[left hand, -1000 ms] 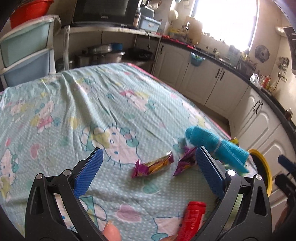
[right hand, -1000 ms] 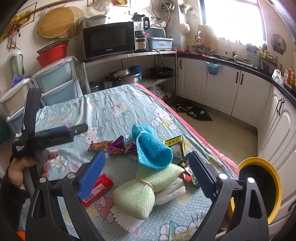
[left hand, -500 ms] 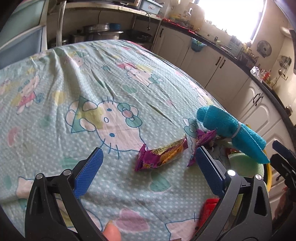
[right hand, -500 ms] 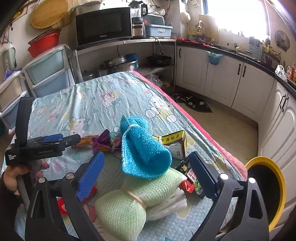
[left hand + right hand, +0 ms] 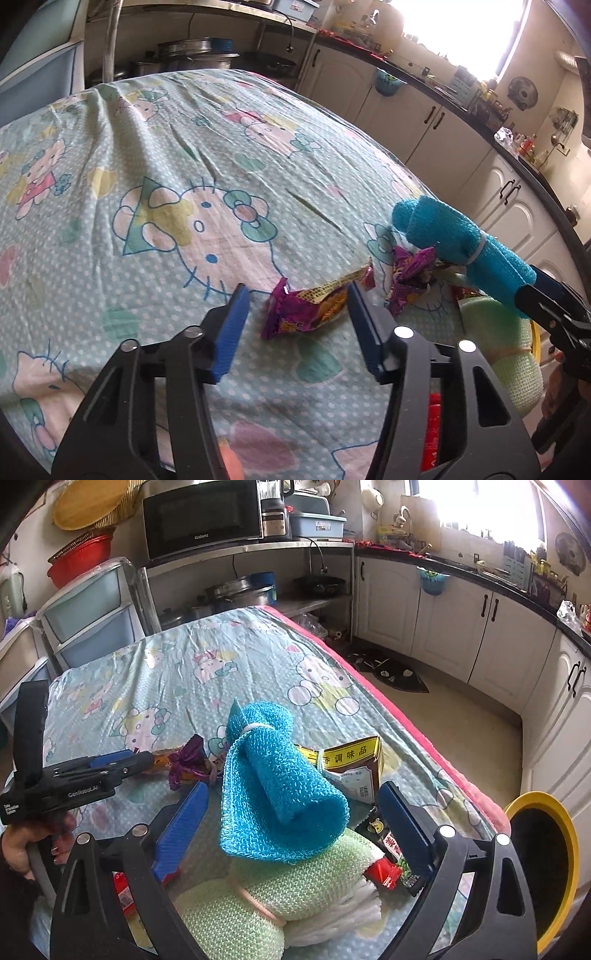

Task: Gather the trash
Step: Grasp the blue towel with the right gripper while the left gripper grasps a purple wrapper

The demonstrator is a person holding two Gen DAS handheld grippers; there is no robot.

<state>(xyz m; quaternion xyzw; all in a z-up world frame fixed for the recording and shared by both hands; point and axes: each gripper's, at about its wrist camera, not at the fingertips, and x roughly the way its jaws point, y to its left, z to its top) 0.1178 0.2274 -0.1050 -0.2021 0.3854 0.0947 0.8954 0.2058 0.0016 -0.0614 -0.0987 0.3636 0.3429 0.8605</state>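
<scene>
Yellow-rimmed bin looked dark inside, contents unclear. Purple wrapper pointed toward 2 o'clock between left gripper's closing jaws, untouched; right gripper gaped.

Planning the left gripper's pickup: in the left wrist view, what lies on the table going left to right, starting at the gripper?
left gripper, jaws closing around the purple-and-yellow wrapper → crumpled purple wrapper → blue rolled cloth → right gripper
</scene>
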